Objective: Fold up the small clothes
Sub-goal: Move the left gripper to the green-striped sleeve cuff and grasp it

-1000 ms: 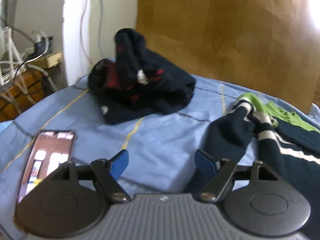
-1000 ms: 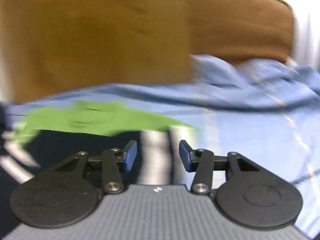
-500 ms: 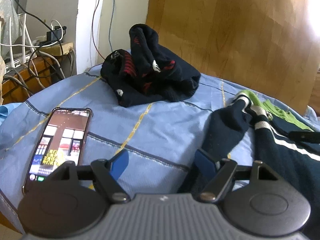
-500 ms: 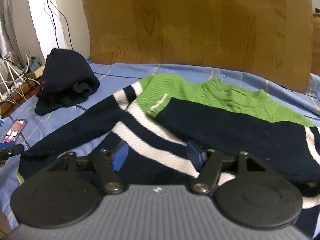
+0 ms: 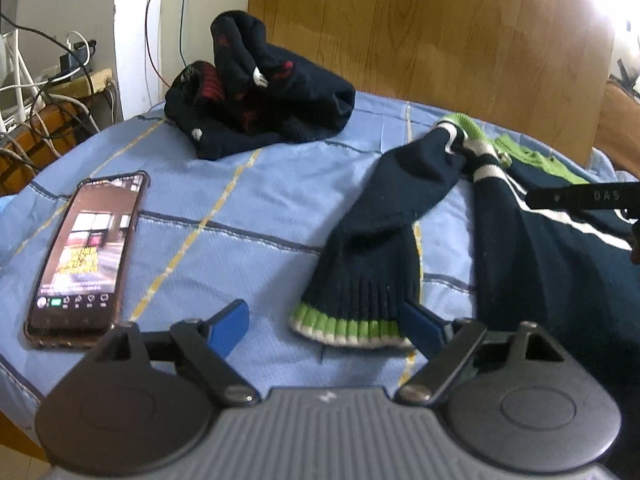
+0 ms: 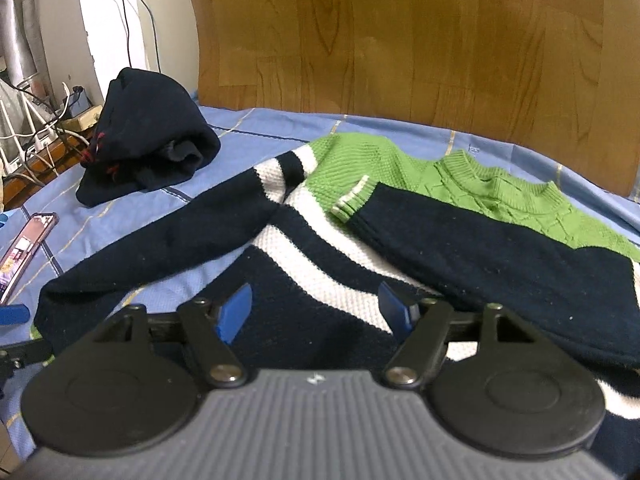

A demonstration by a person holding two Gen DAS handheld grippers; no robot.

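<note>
Left wrist view: left claw (image 5: 326, 330), jaws just opening, released around the sweater (image 6: 460, 240) cuff (image 5: 352, 326) on the bed (image 5: 240, 216). Right claw (image 6: 316, 312), also just opening, hovers released over the sweater's body.

A small knitted sweater (image 6: 460, 240) lies flat on the blue bedsheet (image 6: 400, 128). It is navy with white stripes and a green top part with a ribbed neck. One sleeve (image 6: 480, 256) is folded across the body. The other sleeve (image 5: 384, 236) stretches out to the side, with a green and white cuff (image 5: 348, 326) at its end. A dark navy garment (image 5: 256, 96) with red marks lies crumpled farther back on the sheet.
</note>
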